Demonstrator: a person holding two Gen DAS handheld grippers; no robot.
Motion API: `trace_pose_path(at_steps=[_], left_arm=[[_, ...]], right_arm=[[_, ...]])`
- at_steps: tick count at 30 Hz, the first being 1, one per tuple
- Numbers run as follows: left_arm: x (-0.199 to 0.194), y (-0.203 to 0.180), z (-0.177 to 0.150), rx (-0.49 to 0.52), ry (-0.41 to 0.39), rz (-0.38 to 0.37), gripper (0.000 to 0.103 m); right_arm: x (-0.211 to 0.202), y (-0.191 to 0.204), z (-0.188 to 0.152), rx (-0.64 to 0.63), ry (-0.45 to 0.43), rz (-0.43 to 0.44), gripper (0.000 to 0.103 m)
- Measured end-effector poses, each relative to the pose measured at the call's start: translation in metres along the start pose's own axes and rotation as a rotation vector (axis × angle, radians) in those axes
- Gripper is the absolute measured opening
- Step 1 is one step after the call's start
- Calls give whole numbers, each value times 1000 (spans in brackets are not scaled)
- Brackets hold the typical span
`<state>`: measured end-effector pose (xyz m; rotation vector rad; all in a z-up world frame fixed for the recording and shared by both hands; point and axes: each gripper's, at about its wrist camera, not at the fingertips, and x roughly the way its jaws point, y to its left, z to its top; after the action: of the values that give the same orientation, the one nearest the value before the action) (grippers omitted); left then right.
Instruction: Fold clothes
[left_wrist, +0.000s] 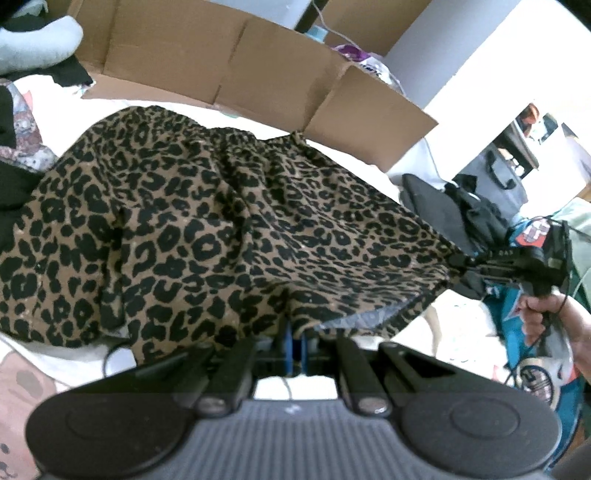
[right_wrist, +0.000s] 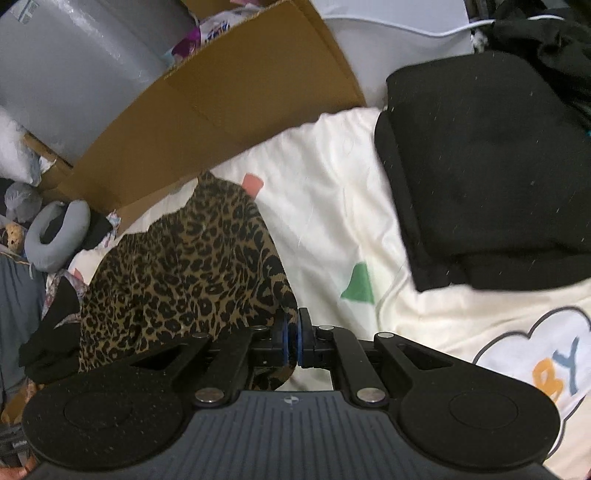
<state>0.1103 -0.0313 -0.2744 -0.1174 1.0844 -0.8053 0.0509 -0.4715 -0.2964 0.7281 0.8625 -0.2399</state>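
Note:
A leopard-print garment (left_wrist: 207, 229) is stretched above a cream bedsheet (right_wrist: 325, 206). My left gripper (left_wrist: 295, 341) is shut on its near edge, with the cloth draped over the blue pads. My right gripper (right_wrist: 292, 332) is shut on another corner of the garment (right_wrist: 184, 273). In the left wrist view the right gripper (left_wrist: 461, 264) pinches the garment's right corner, held by a hand (left_wrist: 554, 321). Most of the cloth hangs between the two grippers and sags to the left.
An open cardboard box (left_wrist: 236, 70) stands behind the garment, also in the right wrist view (right_wrist: 229, 99). A folded black garment (right_wrist: 487, 173) lies on the sheet at right. A grey neck pillow (right_wrist: 55, 236) and loose clothes lie at left.

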Motion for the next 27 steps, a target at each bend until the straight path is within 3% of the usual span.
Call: trace_pose_path(at_steps=[11,22,27], left_arm=[[15,-12,-17,3,50,-27,4],[51,-10,-27,-9,153,30,5],[60,-6,-32,-29,180,22,4]], right_arm=[[-14,-11,7,-30,-16,-35,2],[4,-28,-1,-5,9,-72,2],[16,-35,-3,-1,19,-93,2]])
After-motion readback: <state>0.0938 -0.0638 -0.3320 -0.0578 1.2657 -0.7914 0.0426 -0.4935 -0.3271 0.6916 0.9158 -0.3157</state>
